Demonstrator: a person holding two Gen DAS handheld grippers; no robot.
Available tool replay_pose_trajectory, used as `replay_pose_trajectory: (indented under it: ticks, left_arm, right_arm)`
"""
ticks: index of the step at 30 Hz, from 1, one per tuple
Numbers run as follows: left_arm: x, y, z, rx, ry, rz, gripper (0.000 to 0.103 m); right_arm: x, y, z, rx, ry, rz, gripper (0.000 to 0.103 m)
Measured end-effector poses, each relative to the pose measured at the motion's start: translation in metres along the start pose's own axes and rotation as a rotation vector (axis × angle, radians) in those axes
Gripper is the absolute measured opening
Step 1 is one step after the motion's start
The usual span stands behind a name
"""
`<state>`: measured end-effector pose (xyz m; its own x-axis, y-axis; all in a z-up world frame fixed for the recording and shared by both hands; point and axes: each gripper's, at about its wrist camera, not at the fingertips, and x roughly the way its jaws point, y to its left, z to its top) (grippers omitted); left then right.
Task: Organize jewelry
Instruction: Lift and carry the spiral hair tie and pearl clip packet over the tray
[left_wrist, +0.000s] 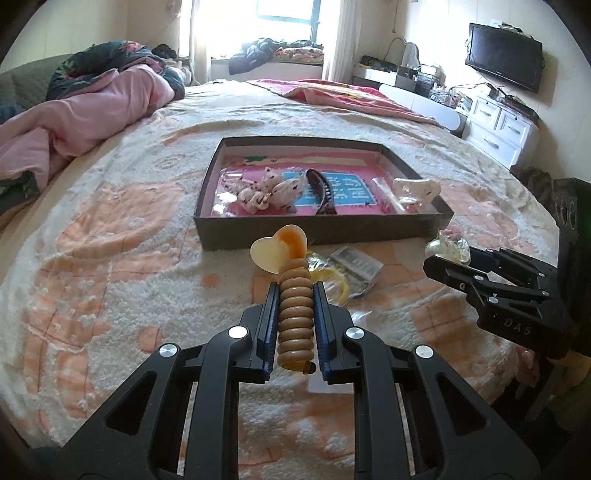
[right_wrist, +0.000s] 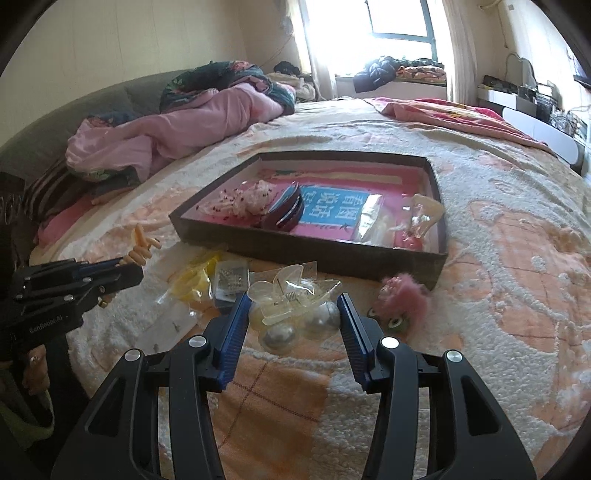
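two grippers are raised before the dark shallow cardboard tray: a tan coiled hair tie with heart charms is clamped narrowly by the left gripper, a clear plastic claw clip is gripped half-wide by the right gripper, apparently for depositing.

Right gripper fingers clamp a clear hair claw near the tray.

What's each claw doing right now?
Left claw: shut on the amber spiral hair clip.
Right claw: closed on the clear hair claw clip.
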<state>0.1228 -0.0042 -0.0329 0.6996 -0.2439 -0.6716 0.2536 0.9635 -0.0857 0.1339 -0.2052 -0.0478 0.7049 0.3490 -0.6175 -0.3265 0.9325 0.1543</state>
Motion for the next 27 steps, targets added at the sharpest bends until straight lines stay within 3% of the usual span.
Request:
replay_pose_trajectory:
  ticks: [27]
  left_arm:
    - [0.034,-0.03,0.059,0.045,-0.058,-0.054,0.011]
  right_arm:
    - [-0.015,-0.03,0.024,0.037,-0.084,-0.101,0.047]
